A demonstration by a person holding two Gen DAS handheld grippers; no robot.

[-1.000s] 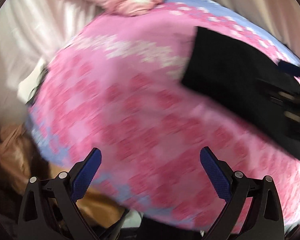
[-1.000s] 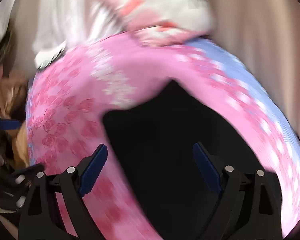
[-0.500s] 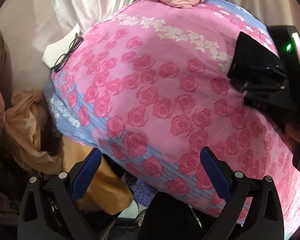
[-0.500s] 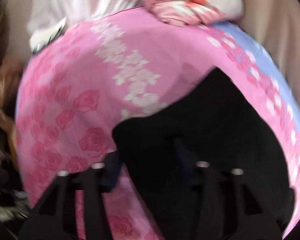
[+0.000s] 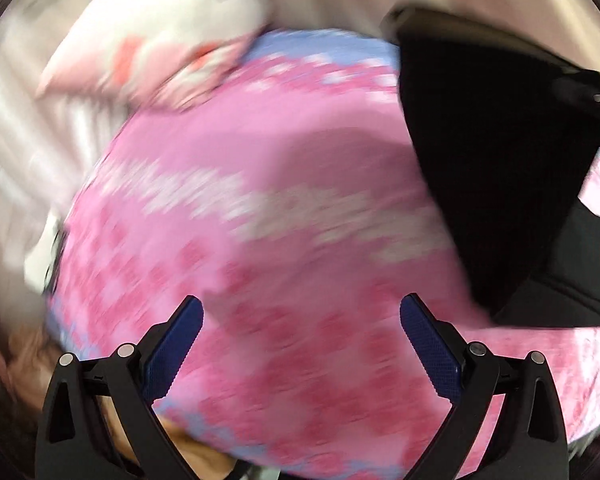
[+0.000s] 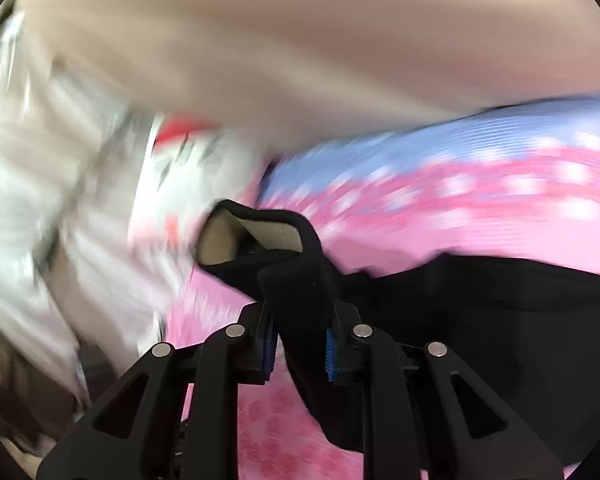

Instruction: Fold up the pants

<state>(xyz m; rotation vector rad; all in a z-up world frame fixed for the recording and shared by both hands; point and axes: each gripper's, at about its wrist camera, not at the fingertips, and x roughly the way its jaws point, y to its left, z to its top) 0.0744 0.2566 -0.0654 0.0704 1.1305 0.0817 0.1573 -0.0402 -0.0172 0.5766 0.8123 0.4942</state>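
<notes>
The black pants (image 6: 500, 320) lie on the pink rose-patterned bed cover (image 6: 460, 208). My right gripper (image 6: 298, 350) is shut on a bunched edge of the pants, whose beige lining (image 6: 240, 238) shows above the pads, and lifts it off the bed. In the left wrist view the lifted black pants (image 5: 480, 168) hang at the right, held up by the right gripper's body (image 5: 580, 92). My left gripper (image 5: 302, 344) is open and empty above the bed cover (image 5: 260, 240), left of the pants. Both views are motion-blurred.
A white and pink pillow (image 5: 172, 48) lies at the head of the bed, also in the right wrist view (image 6: 172, 168). Pale curtains (image 5: 28, 120) hang on the left. A beige wall (image 6: 340, 40) is behind.
My right gripper has closed on the pants' edge and lifted it up off the bed. My left gripper has swung back toward the pants, still open.
</notes>
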